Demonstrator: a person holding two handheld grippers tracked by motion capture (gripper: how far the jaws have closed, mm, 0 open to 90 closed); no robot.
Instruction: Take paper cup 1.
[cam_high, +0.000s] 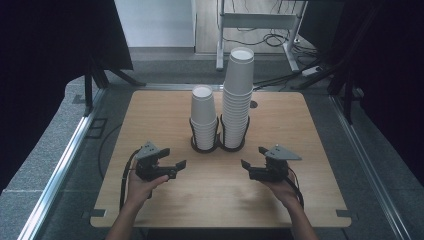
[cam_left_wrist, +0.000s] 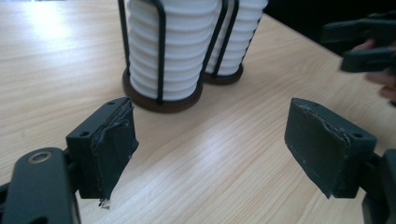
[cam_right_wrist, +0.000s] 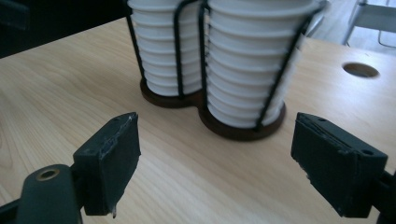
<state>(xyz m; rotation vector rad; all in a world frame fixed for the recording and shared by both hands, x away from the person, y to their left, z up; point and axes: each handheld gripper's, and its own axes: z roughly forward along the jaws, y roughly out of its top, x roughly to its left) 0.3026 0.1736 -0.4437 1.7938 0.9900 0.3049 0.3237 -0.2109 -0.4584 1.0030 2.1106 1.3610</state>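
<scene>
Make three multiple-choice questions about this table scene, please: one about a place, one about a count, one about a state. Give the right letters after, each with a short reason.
1. Where does the taller stack of cups stand relative to the shorter stack of cups, seen from the person's side?
A. To its right
B. To its left
C. Directly in front of it

2. How many stacks of white cups are in the black wire holder?
A. One
B. Two
C. Four

3. In what state are the left gripper and the right gripper?
A. Both shut on a cup
B. Left open, right shut on the holder
C. Both open and empty

Answers:
1. A, the high view shows the taller stack on the right side.
2. B, two stacks stand side by side in the holder.
3. C, in each gripper view the fingers stand wide apart with bare wooden table between them.
</scene>
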